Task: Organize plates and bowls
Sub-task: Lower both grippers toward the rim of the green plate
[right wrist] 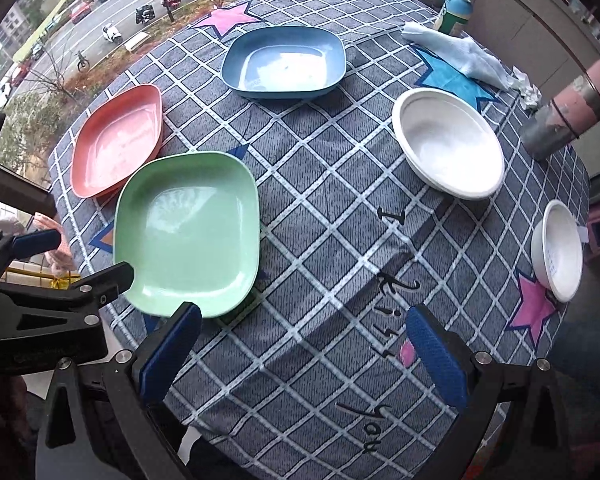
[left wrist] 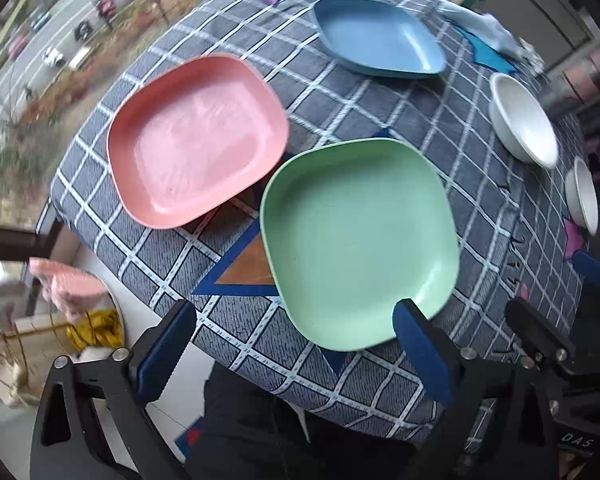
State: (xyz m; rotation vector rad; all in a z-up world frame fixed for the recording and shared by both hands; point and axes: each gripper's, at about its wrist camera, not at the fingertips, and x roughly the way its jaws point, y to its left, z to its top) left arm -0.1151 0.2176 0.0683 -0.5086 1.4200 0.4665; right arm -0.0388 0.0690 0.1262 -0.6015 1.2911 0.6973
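1. Three plates, none stacked yet; green plate [left wrist: 360,244] lies nearest us, at table's near-left edge.
2. Our left gripper [left wrist: 296,344] w/ jaws wide, unloaded, straddles its near rim.
3. Right gripper [right wrist: 304,344] also agape, farther right.

A round table is wearing a grey tablecloth [right wrist: 320,184] checked with white lines and patched with pink and blue stars. Daylight is entering through a large window [right wrist: 72,8] behind it, which is overlooking a street [left wrist: 40,40] with parked cars and scooters. A dark window frame [left wrist: 8,236] is running along the left edge.
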